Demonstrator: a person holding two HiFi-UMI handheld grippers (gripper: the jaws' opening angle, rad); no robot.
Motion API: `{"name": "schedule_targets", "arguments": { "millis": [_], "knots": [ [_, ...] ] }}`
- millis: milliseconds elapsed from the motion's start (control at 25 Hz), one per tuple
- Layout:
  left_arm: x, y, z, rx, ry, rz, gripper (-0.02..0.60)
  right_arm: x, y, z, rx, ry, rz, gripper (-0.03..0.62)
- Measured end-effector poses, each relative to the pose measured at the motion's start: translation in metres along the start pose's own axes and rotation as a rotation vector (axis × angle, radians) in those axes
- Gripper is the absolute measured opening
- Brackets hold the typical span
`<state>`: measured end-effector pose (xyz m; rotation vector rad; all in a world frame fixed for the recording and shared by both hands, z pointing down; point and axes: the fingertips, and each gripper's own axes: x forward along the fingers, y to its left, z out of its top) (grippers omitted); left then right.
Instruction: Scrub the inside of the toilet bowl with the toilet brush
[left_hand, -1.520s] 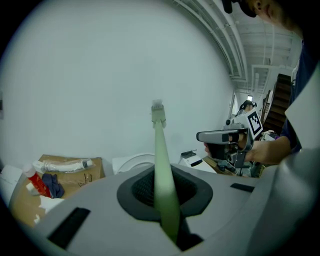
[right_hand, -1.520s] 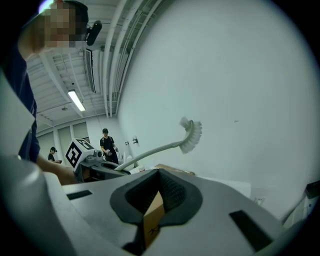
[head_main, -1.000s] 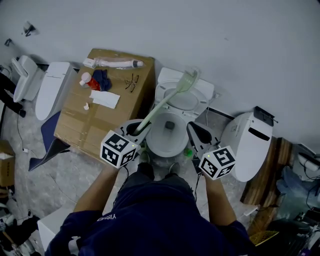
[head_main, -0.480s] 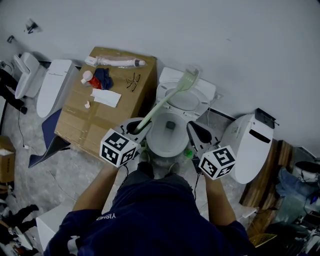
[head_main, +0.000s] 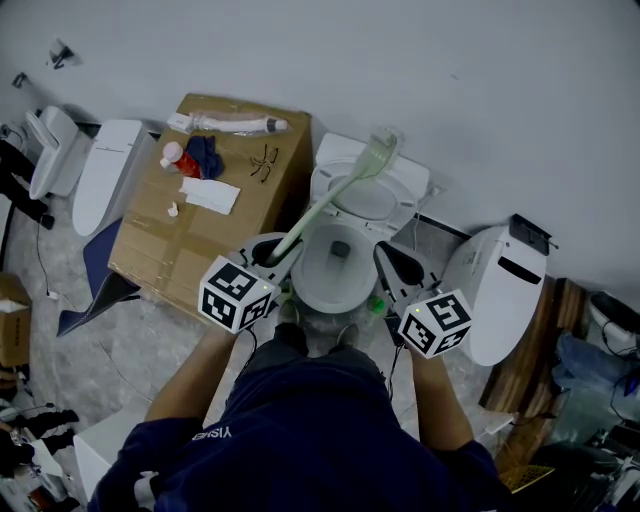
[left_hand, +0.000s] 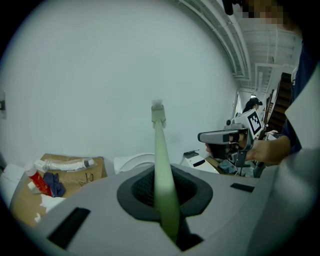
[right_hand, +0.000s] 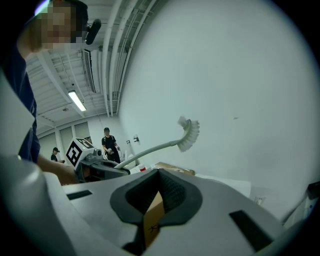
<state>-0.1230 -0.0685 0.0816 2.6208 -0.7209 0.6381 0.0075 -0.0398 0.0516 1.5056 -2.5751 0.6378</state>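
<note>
A white toilet stands in the middle of the head view, its open bowl (head_main: 350, 300) just in front of me. My left gripper (head_main: 272, 252) is at the bowl's left rim, shut on the handle of the pale green toilet brush (head_main: 320, 210). The brush slants up and away, so its bristle head (head_main: 378, 155) is in the air over the raised seat, outside the bowl. The left gripper view shows the handle (left_hand: 162, 165) clamped between the pads. My right gripper (head_main: 393, 262) is at the bowl's right rim, shut and holding nothing. Its view shows the bristle head (right_hand: 189, 132) against the wall.
A cardboard box (head_main: 215, 240) left of the toilet carries a tube, a red bottle, a blue cloth, glasses and paper. A second white toilet (head_main: 500, 290) stands to the right and another white fixture (head_main: 100, 175) at far left. The wall is close behind. People (right_hand: 107, 142) stand far back.
Almost nothing: the brush head has shifted very slightly, and both grippers keep their places at the bowl's rim.
</note>
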Motion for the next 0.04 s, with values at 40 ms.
{"name": "schedule_targets", "arguments": {
  "millis": [40],
  "knots": [
    [0.0005, 0.0006, 0.0002, 0.000, 0.000, 0.000, 0.051, 0.0005, -0.0003, 0.0000, -0.001, 0.001, 0.000, 0.000]
  ]
}}
